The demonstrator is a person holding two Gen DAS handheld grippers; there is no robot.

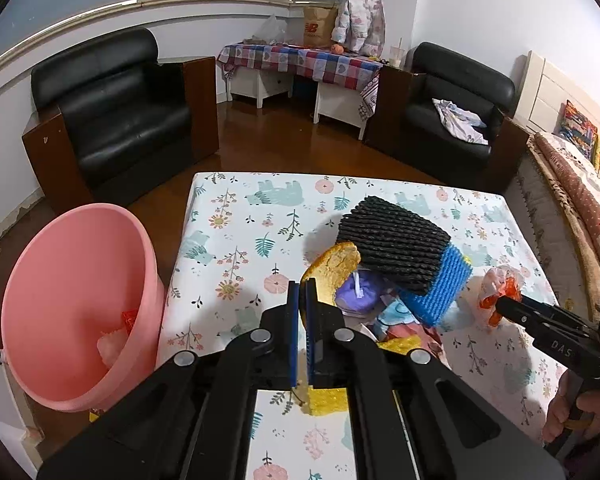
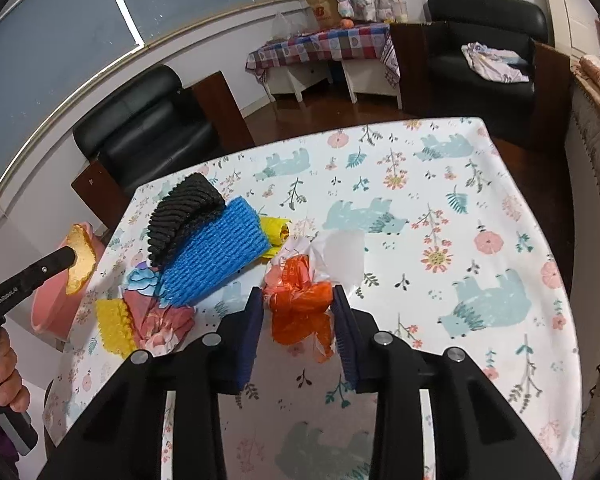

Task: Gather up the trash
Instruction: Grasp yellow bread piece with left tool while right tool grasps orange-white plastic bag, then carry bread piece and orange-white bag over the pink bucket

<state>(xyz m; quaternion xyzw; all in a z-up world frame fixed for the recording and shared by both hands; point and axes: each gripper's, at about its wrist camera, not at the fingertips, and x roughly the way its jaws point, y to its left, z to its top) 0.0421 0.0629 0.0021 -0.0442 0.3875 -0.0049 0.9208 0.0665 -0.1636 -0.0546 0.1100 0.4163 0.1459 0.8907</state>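
The left gripper [image 1: 302,292] was clamped tight on a yellow-brown peel [image 1: 334,270], holding it lifted off the desk [image 1: 240,240] at the desk's left side. Below and to the left, on the floor, stood the pink bin [image 1: 76,304], with a few scraps already in its bottom.

The right gripper [image 2: 298,308] stood half-wide around a crumpled orange plastic bag [image 2: 300,304] lying on the flowered desk cloth; both pads were against the bag's sides, and I could not tell how firmly they pressed.

Left of the bag lay the remaining heap: a black foam net [image 2: 184,216] resting on top of a blue foam net [image 2: 216,256], a yellow foam net [image 2: 114,324] at the near left, pink crumpled wrapping [image 2: 160,320] beside it, and a yellow wrapper [image 2: 276,230] just behind the blue one. A hand [image 2: 0,364] gripped the left handle at the edge of the right-wrist view.
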